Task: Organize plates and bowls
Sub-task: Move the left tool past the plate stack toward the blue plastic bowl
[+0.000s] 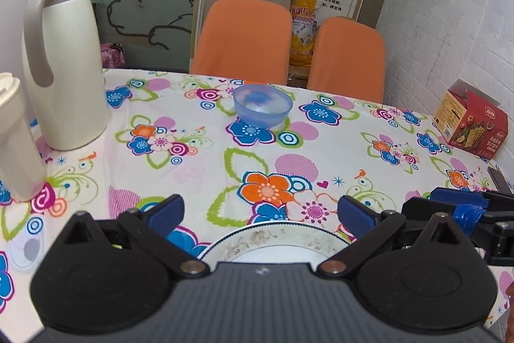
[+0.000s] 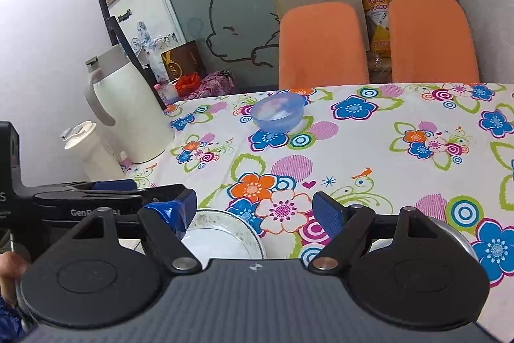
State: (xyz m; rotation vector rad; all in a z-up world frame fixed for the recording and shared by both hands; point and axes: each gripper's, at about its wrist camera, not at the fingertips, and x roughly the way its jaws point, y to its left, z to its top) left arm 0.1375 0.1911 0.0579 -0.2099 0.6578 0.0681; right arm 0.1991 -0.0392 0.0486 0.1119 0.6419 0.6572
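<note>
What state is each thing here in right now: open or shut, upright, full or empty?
Left gripper: jaws open, holding nothing.
Right gripper: jaws open, holding nothing.
Blue bowl: upright, looks empty.
White plate: flat on the table, empty.
Thermos jug: upright, lid shut.
Cracker box: flap open.

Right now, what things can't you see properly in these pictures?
- Plate: in the left wrist view the left hand-held gripper body hides its near half; in the right wrist view the near part is hidden too.
- Metal rim: right wrist view, mostly behind the right hand-held gripper, so I can't tell what it is.
- Dark object: left wrist view, partly hidden at the right edge.
- Blue bowl: contents unclear.
</note>
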